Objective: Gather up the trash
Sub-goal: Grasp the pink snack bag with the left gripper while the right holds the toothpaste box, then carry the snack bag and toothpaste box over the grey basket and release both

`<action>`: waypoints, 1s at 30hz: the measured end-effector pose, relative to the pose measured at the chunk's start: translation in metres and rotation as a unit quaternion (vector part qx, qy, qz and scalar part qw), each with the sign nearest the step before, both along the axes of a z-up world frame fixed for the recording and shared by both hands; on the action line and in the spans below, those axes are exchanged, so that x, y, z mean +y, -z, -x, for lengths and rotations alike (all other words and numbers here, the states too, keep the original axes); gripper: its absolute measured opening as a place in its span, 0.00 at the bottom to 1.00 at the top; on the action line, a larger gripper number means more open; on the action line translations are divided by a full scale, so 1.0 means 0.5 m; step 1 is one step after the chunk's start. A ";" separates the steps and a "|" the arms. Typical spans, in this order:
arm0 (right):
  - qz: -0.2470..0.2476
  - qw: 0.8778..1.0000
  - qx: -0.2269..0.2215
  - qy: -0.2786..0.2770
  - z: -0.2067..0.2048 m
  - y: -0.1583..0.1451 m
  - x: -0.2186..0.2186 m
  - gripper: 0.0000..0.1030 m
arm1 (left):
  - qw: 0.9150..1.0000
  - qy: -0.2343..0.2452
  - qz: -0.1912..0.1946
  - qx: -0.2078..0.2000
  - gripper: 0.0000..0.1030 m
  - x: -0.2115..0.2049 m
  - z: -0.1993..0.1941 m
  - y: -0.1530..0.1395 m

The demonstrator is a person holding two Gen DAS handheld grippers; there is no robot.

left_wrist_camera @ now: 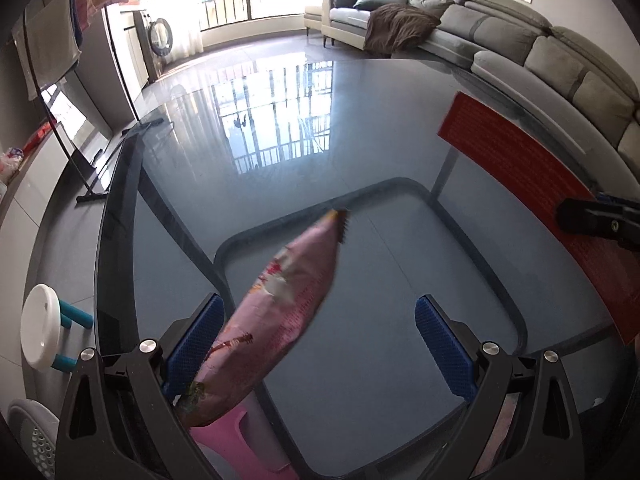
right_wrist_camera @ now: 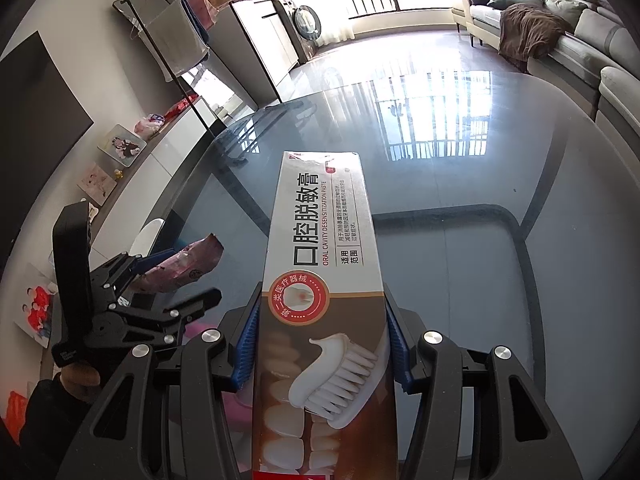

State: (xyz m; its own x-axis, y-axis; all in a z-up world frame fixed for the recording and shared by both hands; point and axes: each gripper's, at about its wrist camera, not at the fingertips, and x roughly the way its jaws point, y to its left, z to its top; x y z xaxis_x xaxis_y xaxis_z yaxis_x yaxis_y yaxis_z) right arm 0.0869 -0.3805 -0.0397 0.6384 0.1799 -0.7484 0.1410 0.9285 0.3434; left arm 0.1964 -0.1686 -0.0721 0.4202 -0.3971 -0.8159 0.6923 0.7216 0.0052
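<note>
Left wrist view. The left gripper (left_wrist_camera: 316,344) is sitting with its 2 jaws wide apart above the glass table (left_wrist_camera: 280,128). The pink snack wrapper (left_wrist_camera: 280,312) is leaning against the left blue pad (left_wrist_camera: 196,344) only; the right pad is well clear of it, so nothing is clamping it. It is blurring, and I judge it is dropping or sliding free. A pink bin-like thing (left_wrist_camera: 236,436) is showing below the glass, directly under the wrapper's lower end; whether it is the trash container I cannot tell. For a clean release the jaws should be held apart and steady over that pink thing until the wrapper is clear of the pad. At the right edge the red side of the toothpaste box (left_wrist_camera: 532,184) is crossing the view, with a dark tip of the right gripper (left_wrist_camera: 592,224) on it.

Right wrist view. The right gripper (right_wrist_camera: 320,344) is clamping the toothpaste box (right_wrist_camera: 324,264) between both blue pads, box pointing forward over the table. The left gripper (right_wrist_camera: 152,292) is showing at left, the wrapper (right_wrist_camera: 180,268) sticking out of it. Judgement: the box goes next, and the 2 tools are near each other, so the right one should be waiting clear.

Surroundings: sofa (right_wrist_camera: 592,28), clothes rack (right_wrist_camera: 180,28), white stool (left_wrist_camera: 40,332). The table's glass lies between tools and anything below.
</note>
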 end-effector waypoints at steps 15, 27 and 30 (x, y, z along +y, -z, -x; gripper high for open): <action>0.000 1.000 -0.002 0.000 0.004 -0.005 -0.012 0.50 | 0.997 -0.076 0.000 0.007 0.70 -0.009 0.010 0.001; 0.004 1.000 -0.007 0.001 0.000 -0.019 0.005 0.50 | 0.994 -0.102 0.015 0.023 0.21 -0.006 0.043 -0.015; 0.002 1.000 -0.014 -0.002 0.003 -0.029 0.016 0.50 | 0.993 -0.120 0.010 0.006 0.20 0.007 0.067 -0.030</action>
State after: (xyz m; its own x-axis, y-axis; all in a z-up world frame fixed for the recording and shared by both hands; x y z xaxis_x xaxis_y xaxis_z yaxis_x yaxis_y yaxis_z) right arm 0.0852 -0.3726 -0.0254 0.6584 0.1797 -0.7309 0.1281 0.9302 0.3441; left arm 0.1631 -0.1651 -0.0571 0.4942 -0.3035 -0.8147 0.5012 0.8651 -0.0182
